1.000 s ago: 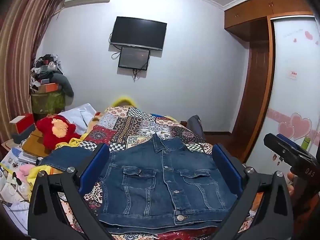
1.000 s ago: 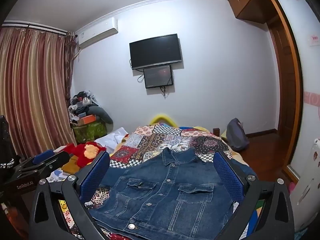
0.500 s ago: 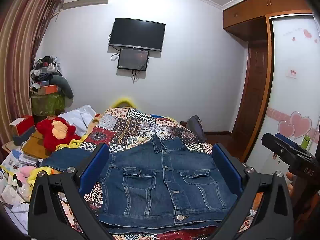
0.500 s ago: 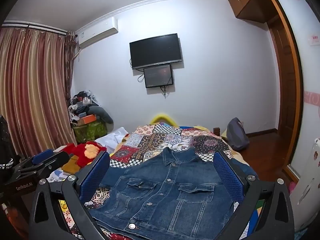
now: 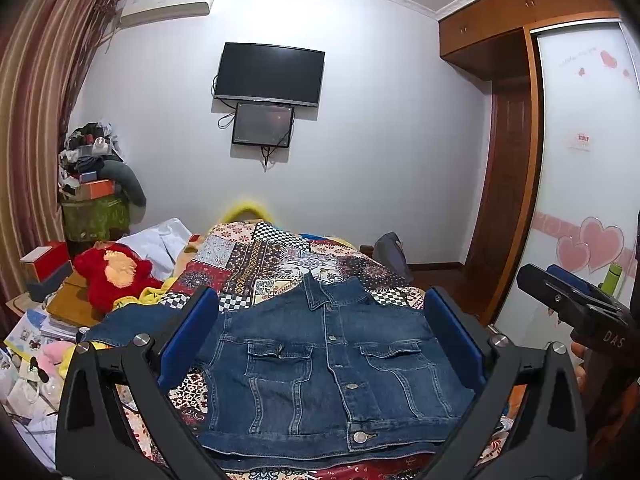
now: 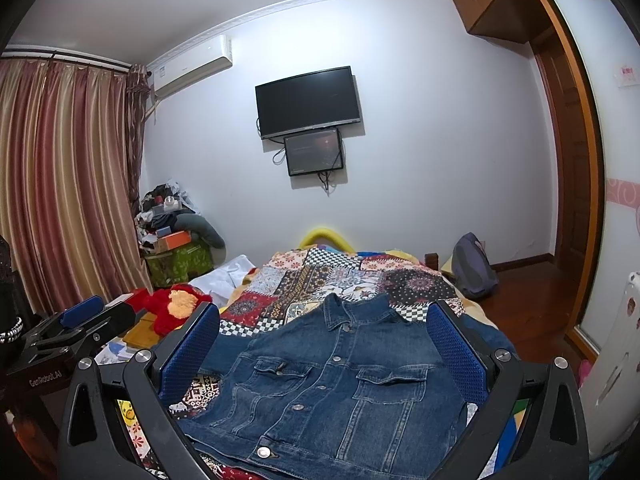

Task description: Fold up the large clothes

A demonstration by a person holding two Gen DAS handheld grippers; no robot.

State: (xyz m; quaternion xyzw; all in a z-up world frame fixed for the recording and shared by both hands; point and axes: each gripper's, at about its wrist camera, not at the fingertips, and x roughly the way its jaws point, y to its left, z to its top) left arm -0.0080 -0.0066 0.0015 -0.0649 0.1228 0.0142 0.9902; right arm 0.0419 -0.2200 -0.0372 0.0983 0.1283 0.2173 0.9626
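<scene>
A dark blue denim jacket (image 5: 328,368) lies front up on the patchwork bed cover (image 5: 264,260), collar toward the far wall; one sleeve (image 5: 132,322) spreads out to the left. It also shows in the right wrist view (image 6: 336,384). My left gripper (image 5: 320,336) is open and empty, held above the jacket's near hem. My right gripper (image 6: 324,348) is open and empty, also above the jacket. The right gripper shows at the right edge of the left wrist view (image 5: 576,308), and the left gripper shows at the left of the right wrist view (image 6: 76,324).
A red plush toy (image 5: 112,276) and piled books and boxes (image 5: 44,268) lie left of the bed. A grey bag (image 6: 474,266) leans at the bed's far right corner. A wardrobe with a sliding door (image 5: 580,184) stands on the right. A TV (image 5: 268,74) hangs on the far wall.
Both grippers have stayed open and nearly still; the left wrist view has shifted only slightly. The jacket has not moved.
</scene>
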